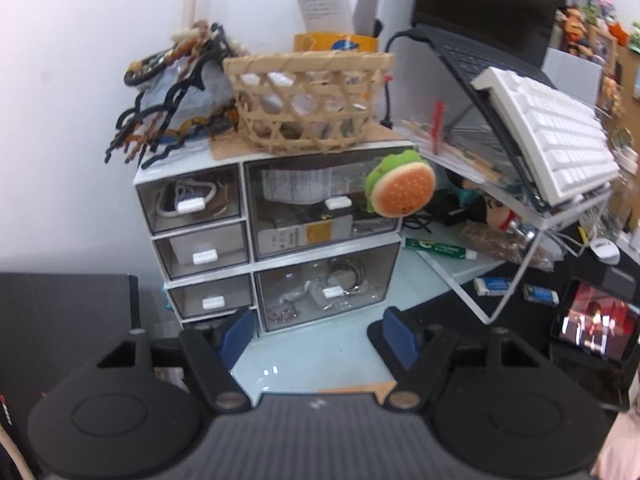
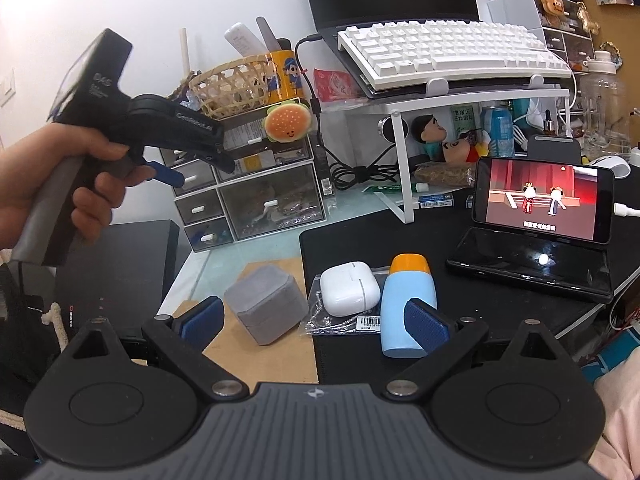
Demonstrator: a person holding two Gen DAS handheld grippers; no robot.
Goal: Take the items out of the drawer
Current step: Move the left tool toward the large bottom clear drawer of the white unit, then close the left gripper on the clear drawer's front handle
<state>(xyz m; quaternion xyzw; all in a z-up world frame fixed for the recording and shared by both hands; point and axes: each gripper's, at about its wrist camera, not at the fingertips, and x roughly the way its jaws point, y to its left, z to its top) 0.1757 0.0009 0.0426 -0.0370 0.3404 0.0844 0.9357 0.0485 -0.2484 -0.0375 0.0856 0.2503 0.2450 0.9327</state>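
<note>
A white drawer unit (image 1: 248,168) with clear-fronted drawers stands on the desk; all drawers look shut. It also shows in the right wrist view (image 2: 248,200). My left gripper (image 1: 318,334) is open and empty, just in front of the bottom drawers (image 1: 324,292). In the right wrist view a hand holds it (image 2: 176,168) near the small left drawers. My right gripper (image 2: 316,320) is open and empty above a grey velvet box (image 2: 266,304), a white earbud case (image 2: 350,288), a blue bottle with an orange cap (image 2: 406,300) and a bagged chain (image 2: 336,322).
A woven basket (image 1: 308,96) and hair clips (image 1: 168,92) sit on the unit; a burger plush (image 1: 402,190) hangs on its right. A white riser (image 2: 404,168) carries a keyboard (image 2: 452,50) and laptop. A lit phone (image 2: 540,200) stands right. A black box (image 1: 64,316) sits left.
</note>
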